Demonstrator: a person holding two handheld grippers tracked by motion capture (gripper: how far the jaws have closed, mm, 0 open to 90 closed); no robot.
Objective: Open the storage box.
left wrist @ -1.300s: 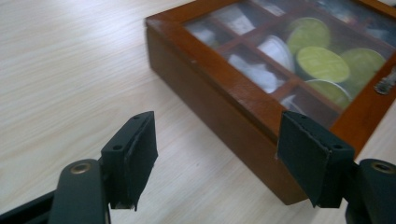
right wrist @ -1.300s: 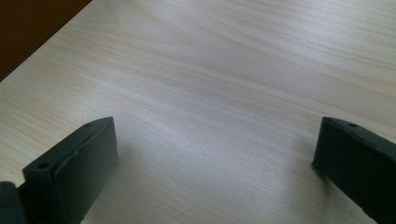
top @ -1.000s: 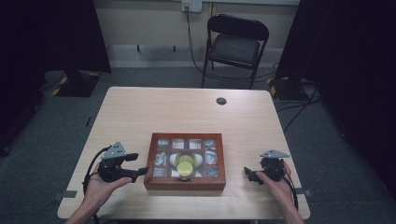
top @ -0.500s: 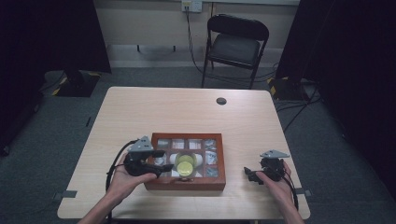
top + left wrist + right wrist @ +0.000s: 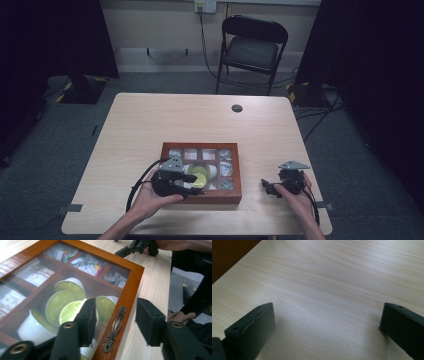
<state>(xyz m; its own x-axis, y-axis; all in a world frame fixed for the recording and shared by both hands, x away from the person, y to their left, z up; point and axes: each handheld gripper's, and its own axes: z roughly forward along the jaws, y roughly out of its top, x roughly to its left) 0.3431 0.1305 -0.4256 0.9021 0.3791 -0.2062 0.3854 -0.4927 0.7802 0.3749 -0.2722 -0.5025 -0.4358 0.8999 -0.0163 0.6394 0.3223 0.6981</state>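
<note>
The left gripper [image 5: 113, 317] stood with jaws apart astride the brass handle [image 5: 115, 328] on the wooden box [image 5: 201, 173], lower centre of the table [image 5: 150, 120]. Green-lidded cups [image 5: 66, 306] lay under its glass. The right gripper [image 5: 327, 327] gaped wide over bare wood, lower right.

Wooden box [image 5: 201, 172] blocks table [image 5: 165, 120] centre-front; far half bare except small black disc [image 5: 237, 108]

I see a reddish-brown box [image 5: 130, 287], lime-green lids on white pods [image 5: 57, 303], a bronze handle [image 5: 115, 327], pale wood-grain bench [image 5: 337, 277]
</note>
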